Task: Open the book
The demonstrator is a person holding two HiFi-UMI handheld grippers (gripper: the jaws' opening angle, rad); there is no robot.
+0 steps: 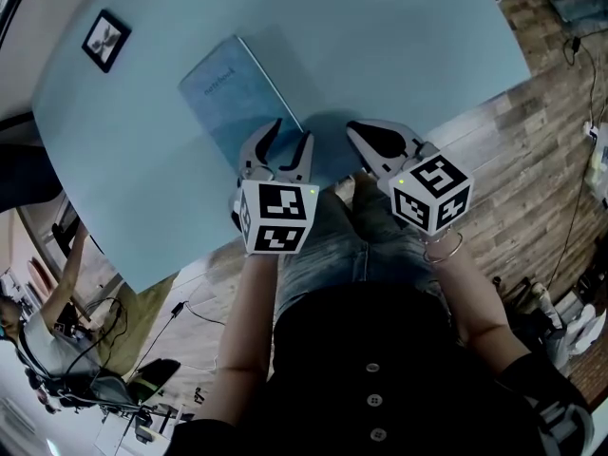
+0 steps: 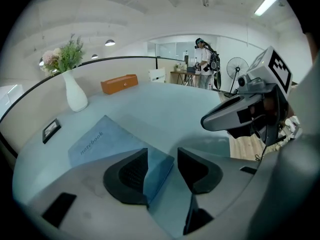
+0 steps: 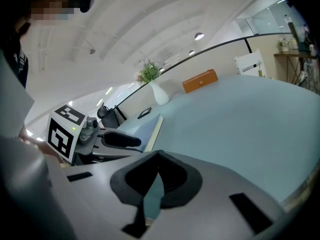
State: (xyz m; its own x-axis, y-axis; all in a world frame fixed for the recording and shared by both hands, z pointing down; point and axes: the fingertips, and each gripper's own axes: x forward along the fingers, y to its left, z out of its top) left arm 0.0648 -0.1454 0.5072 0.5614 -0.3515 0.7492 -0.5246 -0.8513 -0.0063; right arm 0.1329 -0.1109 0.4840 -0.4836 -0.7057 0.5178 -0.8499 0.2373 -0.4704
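Note:
A light blue notebook (image 1: 237,98) lies closed on the pale blue round table (image 1: 408,46), its near corner toward me. My left gripper (image 1: 293,131) hovers over that near corner with its jaws open. In the left gripper view the notebook (image 2: 102,139) runs in between the two pads of the left gripper (image 2: 162,154), and neither pad presses on it. My right gripper (image 1: 355,129) sits just right of the book's near edge, tips together. In the right gripper view the right gripper (image 3: 159,154) is shut on nothing, with the notebook (image 3: 145,126) and the left gripper's finger (image 3: 120,140) to its left.
A white vase with flowers (image 2: 75,96), an orange box (image 2: 119,84) and a small black picture frame (image 1: 105,39) stand at the table's far side. The table's near edge runs just under both grippers. Wooden floor (image 1: 532,160) lies to the right, and a person (image 2: 202,64) stands far off.

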